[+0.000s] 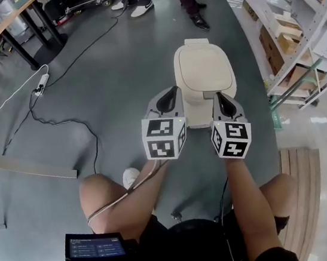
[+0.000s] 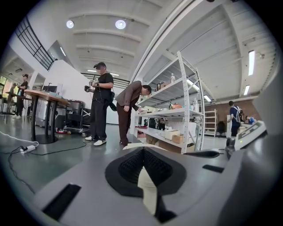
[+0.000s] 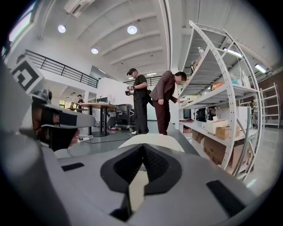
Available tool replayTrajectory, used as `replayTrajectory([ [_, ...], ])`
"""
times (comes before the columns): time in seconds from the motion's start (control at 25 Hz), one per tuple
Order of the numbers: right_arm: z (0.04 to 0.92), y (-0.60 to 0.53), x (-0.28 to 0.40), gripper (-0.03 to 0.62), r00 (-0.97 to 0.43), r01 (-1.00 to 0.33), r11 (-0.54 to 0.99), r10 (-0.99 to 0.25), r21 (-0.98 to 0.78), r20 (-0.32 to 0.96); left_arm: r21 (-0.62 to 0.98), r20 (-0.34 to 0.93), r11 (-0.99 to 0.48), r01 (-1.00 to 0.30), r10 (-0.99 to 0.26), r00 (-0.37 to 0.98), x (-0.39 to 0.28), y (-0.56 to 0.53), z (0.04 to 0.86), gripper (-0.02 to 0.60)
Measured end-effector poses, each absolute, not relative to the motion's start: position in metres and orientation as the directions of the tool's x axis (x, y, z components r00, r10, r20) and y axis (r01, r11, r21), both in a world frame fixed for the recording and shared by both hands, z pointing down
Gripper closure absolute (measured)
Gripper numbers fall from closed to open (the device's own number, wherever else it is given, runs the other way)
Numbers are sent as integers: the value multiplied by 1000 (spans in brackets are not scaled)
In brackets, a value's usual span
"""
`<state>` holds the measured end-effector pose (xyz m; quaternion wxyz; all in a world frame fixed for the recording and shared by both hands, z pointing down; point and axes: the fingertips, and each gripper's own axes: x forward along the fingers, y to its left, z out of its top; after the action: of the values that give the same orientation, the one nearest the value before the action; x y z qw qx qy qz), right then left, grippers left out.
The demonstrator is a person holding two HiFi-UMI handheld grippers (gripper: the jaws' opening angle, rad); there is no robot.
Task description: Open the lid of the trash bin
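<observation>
Trash bin lid (image 1: 203,70): smooth cream plastic, rounded rectangle, closed.

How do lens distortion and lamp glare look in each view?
Left gripper view: the white metal shelf rack bows, and the round ceiling lamps bloom slightly. Right gripper view: that rack curves strongly. Head view: milder bending; the cream plastic bin lid is sharp.

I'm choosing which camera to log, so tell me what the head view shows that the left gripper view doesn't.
Head view only: the person's knees, a power strip, and the closed lid with its top face seen from above. Left gripper view only: ceiling lights, and the left gripper with its jaws meeting, nothing between them. Both: the lid and the shelving.
</observation>
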<state>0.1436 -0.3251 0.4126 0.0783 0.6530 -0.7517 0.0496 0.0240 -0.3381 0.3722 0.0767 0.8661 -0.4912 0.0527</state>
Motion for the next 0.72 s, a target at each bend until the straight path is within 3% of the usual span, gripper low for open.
replayTrajectory([
  [0.72,439,-348,149,588,-116,-989,134,-962,57,245,60,197,-490,-870,-848,491,14,-345,385,583],
])
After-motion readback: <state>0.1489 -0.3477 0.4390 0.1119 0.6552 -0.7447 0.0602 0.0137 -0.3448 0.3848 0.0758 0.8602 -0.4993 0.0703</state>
